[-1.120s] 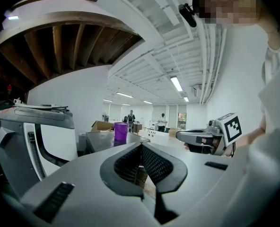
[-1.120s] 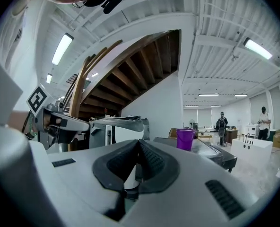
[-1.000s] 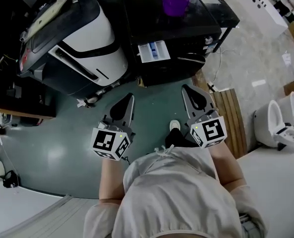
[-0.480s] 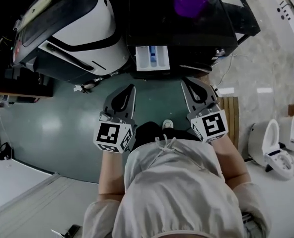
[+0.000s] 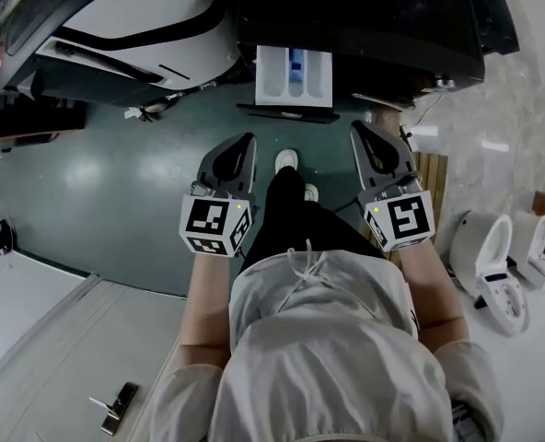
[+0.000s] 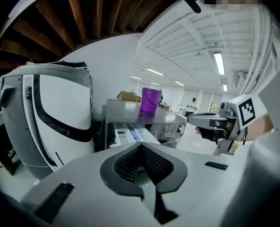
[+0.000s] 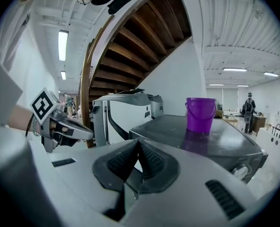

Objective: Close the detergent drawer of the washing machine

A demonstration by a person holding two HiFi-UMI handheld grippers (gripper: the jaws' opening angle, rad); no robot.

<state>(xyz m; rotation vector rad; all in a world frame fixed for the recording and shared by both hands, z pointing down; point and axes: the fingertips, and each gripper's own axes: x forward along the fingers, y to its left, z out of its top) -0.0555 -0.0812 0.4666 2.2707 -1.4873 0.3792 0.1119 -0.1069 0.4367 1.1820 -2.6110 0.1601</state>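
1 washer (image 5: 365,21), 1 drawer (image 5: 295,74), 1 bucket (image 7: 200,114), 1 white appliance (image 5: 162,12), 2 toilets (image 5: 487,270).

Purple bucket (image 7: 200,113), white drawer (image 5: 274,76), teal floor (image 5: 116,182)

Open detergent drawer (image 5: 294,74) juts from dark washing machine (image 5: 374,35); left tongs (image 5: 244,142), right tongs (image 5: 359,129) near, not touching.

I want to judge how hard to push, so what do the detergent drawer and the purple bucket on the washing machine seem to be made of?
Detergent drawer: probably moulded plastic, matt white compartments with a blue insert. Purple bucket: likely plastic too, uniformly coloured, smooth walls with a thicker rim.
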